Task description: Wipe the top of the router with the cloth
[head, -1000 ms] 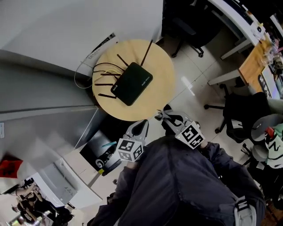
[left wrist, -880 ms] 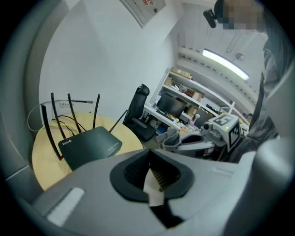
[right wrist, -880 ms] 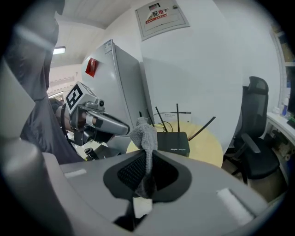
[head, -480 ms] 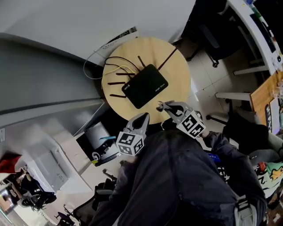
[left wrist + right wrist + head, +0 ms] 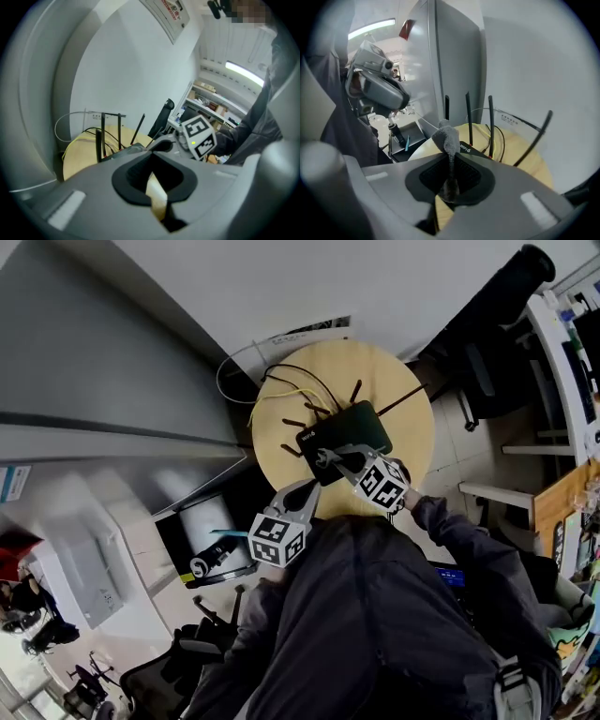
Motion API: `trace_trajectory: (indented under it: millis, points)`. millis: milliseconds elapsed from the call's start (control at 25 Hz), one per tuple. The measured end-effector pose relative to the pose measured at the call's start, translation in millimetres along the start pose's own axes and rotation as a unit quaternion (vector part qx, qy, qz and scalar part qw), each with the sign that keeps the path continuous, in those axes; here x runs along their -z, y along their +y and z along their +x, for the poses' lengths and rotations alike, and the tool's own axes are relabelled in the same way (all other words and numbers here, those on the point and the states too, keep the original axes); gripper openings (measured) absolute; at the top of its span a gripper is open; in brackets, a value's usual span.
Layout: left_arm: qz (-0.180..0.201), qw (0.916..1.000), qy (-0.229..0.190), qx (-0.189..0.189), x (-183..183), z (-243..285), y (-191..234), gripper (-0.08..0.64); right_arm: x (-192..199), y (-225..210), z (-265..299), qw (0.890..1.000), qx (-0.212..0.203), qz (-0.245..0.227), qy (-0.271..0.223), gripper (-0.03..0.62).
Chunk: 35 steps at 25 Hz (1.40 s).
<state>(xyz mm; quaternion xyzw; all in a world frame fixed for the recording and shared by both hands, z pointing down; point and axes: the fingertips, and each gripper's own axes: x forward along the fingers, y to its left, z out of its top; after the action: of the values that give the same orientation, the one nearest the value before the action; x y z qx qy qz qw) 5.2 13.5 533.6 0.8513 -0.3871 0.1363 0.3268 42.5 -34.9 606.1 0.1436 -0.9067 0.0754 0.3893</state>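
Note:
A black router (image 5: 354,430) with several upright antennas lies on a round wooden table (image 5: 412,418). My right gripper (image 5: 324,458) reaches over the router's near left edge and is shut on a grey cloth (image 5: 446,136), whose bunched end sticks out past the jaws above the router (image 5: 469,150). Behind it, my left gripper (image 5: 305,491) hangs at the table's front edge, shut and empty. In the left gripper view the router (image 5: 123,151) and its antennas show just past the left gripper (image 5: 152,177), with the right gripper's marker cube (image 5: 199,136) to the right.
Yellow and black cables (image 5: 281,395) run off the table's left side toward the white wall. A grey partition (image 5: 112,381) stands left. A black office chair (image 5: 487,324) and desks are at right. A white bin (image 5: 202,521) and a shelf of items sit below the table.
My right gripper has moved forward with the cloth, from short of the table's edge to over the router. The left gripper has stayed by the table's front edge; the head view has swung.

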Motion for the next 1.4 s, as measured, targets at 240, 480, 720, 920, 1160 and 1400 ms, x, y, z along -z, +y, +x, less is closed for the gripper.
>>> trace_trajectory:
  millis: [240, 480, 720, 920, 1160, 1400]
  points:
    - [-0.022, 0.9993, -0.006, -0.03, 8.5, -23.2, 18.6, 0.0, -3.9, -21.9, 90.8, 0.991, -0.043, -0.097, 0.076, 0.028]
    - [-0.041, 0.9977, -0.009, -0.054, 18.2, -41.5, 26.7, 0.0, 3.5, -29.7, 131.9, 0.978, -0.055, -0.157, 0.125, 0.028]
    - [-0.055, 0.9964, -0.016, -0.062, 22.3, -45.5, 29.3, 0.0, 10.3, -23.0, 132.2, 0.975, -0.067, -0.163, 0.138, 0.028]
    - [-0.047, 0.9975, -0.014, -0.05, 21.8, -40.8, 22.2, 0.0, 19.9, -7.4, 122.9, 0.974, -0.076, -0.161, 0.14, 0.028]
    - [-0.041, 0.9985, -0.009, -0.036, 23.1, -34.0, 14.4, 0.0, 38.9, 21.9, 103.6, 0.975, -0.088, -0.153, 0.133, 0.028]
    - [-0.037, 0.999, -0.005, -0.024, 22.6, -26.1, 8.6, 0.0, 56.3, 48.2, 87.3, 0.974, -0.1, -0.157, 0.13, 0.028]
